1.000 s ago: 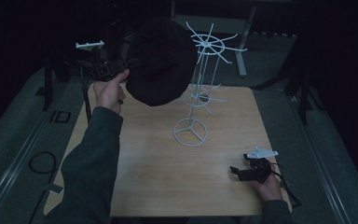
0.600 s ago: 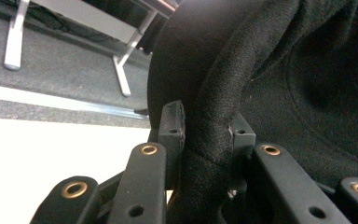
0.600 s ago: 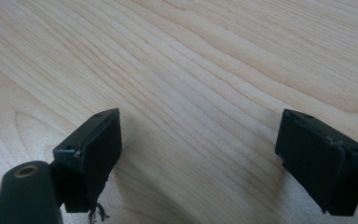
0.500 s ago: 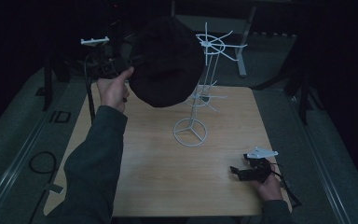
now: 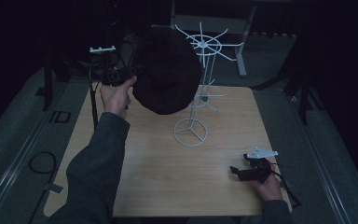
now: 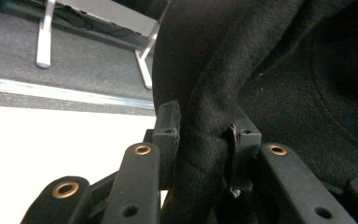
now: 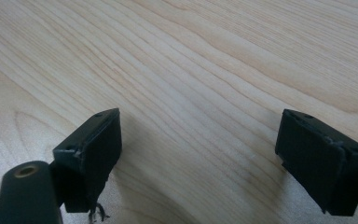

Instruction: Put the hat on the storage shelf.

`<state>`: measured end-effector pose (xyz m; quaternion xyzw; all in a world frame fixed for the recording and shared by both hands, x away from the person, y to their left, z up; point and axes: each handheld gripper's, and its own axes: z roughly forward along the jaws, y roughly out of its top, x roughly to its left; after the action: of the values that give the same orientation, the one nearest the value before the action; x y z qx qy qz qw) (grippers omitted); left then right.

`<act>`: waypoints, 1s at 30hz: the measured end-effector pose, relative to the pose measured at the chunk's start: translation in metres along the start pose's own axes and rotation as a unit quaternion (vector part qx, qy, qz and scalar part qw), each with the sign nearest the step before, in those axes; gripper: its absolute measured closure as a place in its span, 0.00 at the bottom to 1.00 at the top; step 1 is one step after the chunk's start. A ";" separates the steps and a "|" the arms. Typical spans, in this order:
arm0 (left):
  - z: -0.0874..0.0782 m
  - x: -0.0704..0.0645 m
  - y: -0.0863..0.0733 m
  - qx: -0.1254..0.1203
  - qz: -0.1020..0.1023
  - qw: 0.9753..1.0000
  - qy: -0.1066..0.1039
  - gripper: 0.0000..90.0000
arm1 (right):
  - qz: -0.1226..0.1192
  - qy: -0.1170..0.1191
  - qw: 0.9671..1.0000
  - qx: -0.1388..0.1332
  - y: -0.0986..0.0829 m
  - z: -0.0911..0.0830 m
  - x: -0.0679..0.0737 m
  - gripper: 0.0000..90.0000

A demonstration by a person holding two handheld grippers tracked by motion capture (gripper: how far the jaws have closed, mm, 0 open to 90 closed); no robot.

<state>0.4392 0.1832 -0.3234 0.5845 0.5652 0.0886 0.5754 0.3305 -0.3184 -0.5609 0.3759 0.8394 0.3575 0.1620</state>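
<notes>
A dark knitted hat [image 5: 168, 70] hangs in the air above the table's far left part, close beside the top of a white wire stand [image 5: 200, 84]. My left gripper [image 5: 135, 72] is shut on the hat's rim. In the left gripper view the black fabric [image 6: 205, 140] is pinched between the two jaws and the hat's dark body fills the right side. The stand has a spoked ring top [image 5: 206, 44] and a round base [image 5: 190, 132]. My right gripper [image 5: 235, 170] rests low at the table's near right corner. Its jaws [image 7: 200, 154] stand wide open over bare wood.
The wooden table [image 5: 144, 177] has grey floor on both sides. A grey metal frame leg [image 5: 243, 46] stands beyond the far edge. A cable loop [image 5: 42, 163] lies on the floor at the left.
My left gripper has lifted the hat higher and carried it rightward toward the stand's top. The right gripper has stayed in place.
</notes>
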 end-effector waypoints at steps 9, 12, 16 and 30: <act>0.001 -0.001 -0.001 -0.001 -0.001 1.000 0.002 0.70 | 0.000 0.000 1.000 0.000 0.000 0.000 0.000 0.16; 0.002 0.000 -0.001 0.000 0.001 1.000 0.003 0.68 | 0.000 0.000 1.000 0.000 0.000 0.000 0.000 0.16; -0.002 -0.001 0.001 -0.012 0.003 1.000 0.004 0.66 | 0.000 0.000 1.000 0.000 0.000 0.000 0.000 0.16; -0.006 0.000 0.001 -0.016 0.013 1.000 0.011 0.63 | -0.001 -0.001 1.000 0.000 0.000 0.000 0.000 0.16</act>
<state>0.4349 0.1867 -0.3203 0.5811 0.5625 0.1115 0.5775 0.3306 -0.3185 -0.5610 0.3750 0.8398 0.3572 0.1629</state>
